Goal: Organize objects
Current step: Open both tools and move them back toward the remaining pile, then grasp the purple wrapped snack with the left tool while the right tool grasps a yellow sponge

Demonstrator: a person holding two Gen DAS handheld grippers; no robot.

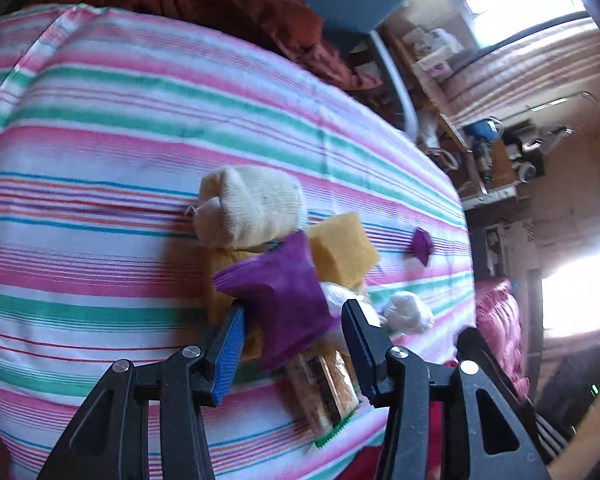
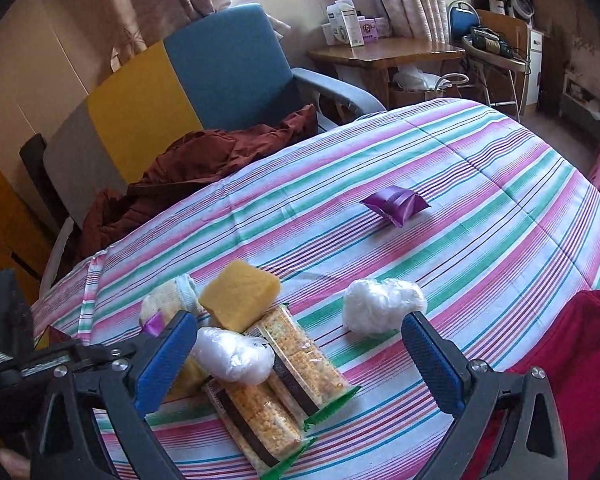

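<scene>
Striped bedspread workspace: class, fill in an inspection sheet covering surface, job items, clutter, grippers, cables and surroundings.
Surface: striped bedspread, smooth.
Job's things: a pile of cream sock roll, yellow sponge, two cracker packets and a plastic wad. Lying apart are a second wad and a loose purple packet.
Clutter: rust-brown garment at the bed's edge.
Grippers: left gripper has the near purple packet between its fingers, grip unclear. Right gripper is open and empty above the pile.
Cables: dark cords on a rack, off the bed.
Surroundings: blue-and-yellow armchair, wooden table with boxes.
</scene>
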